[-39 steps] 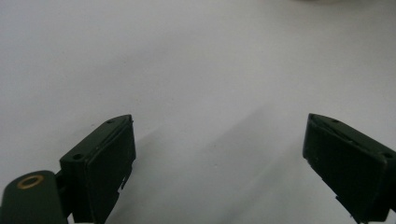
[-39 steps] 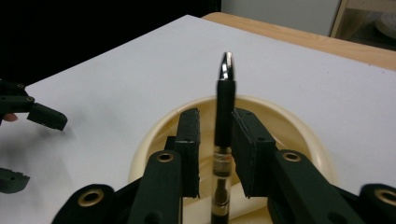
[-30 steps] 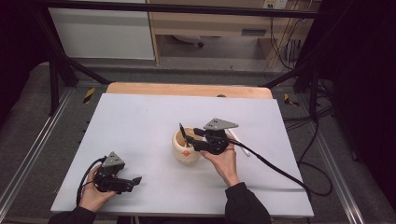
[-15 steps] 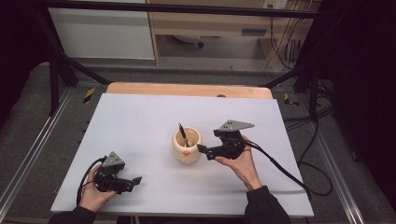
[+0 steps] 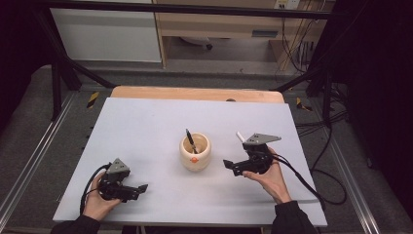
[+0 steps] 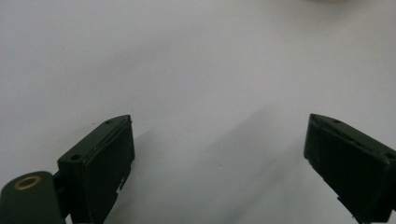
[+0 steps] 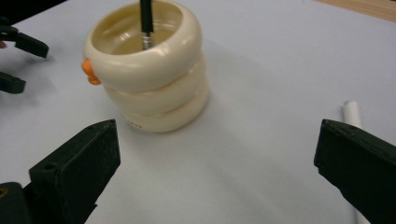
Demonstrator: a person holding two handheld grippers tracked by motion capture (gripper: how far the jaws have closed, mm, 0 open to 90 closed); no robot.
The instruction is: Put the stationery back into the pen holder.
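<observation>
The black pen (image 5: pixel 190 140) already stands in the cream ringed pot (image 5: pixel 195 152) mid-table – both grippers (image 5: pixel 233 166) (image 5: pixel 138 189) gape empty, jaws just opened – the white pen (image 5: pixel 240 136) still waits

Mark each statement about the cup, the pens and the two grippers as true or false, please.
1. A black pen stands in the cream cup. True.
2. The right gripper clamps the cup. False: its jaws are open and apart from the cup.
3. A white pen lies on the table. True.
4. The left gripper holds a pen. False: its open jaws are empty.
</observation>
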